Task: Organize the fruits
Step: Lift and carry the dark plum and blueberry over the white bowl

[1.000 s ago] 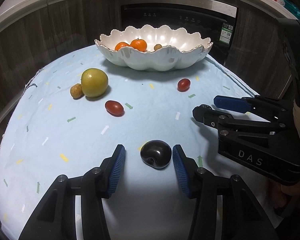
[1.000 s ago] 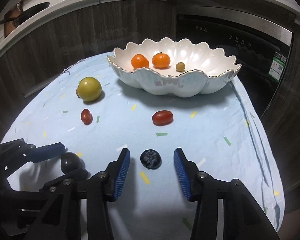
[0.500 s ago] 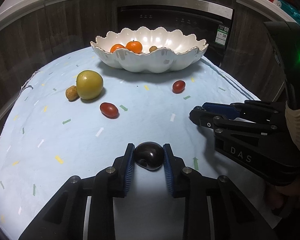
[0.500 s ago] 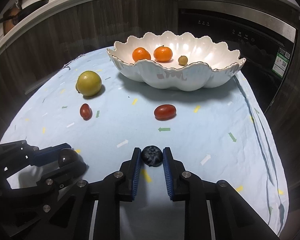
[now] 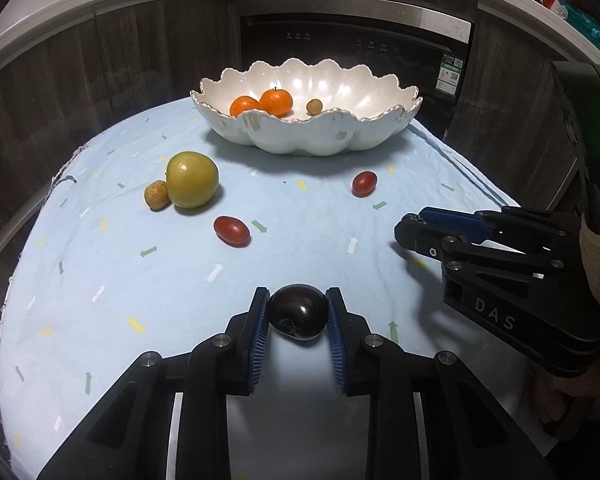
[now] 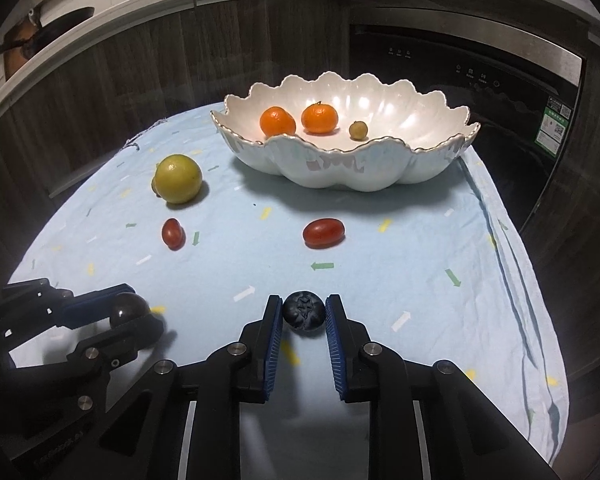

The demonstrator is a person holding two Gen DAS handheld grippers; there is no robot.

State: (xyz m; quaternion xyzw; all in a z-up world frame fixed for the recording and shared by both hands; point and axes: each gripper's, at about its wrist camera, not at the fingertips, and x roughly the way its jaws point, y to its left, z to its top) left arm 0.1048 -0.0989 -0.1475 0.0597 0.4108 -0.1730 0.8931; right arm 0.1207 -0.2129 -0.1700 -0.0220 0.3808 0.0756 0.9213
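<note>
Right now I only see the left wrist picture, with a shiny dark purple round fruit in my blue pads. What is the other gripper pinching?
Observer: The right gripper is shut on a small dark blueberry with a crinkled crown, resting on the light blue cloth.
Operator: Is the little brown fruit still beside the big yellow-green one?
Observer: From the right wrist view the yellow-green round fruit hides nearly all of it; only a sliver shows.
Operator: What is up on the left wall?
Observer: A dark pan sits on the counter there.
</note>
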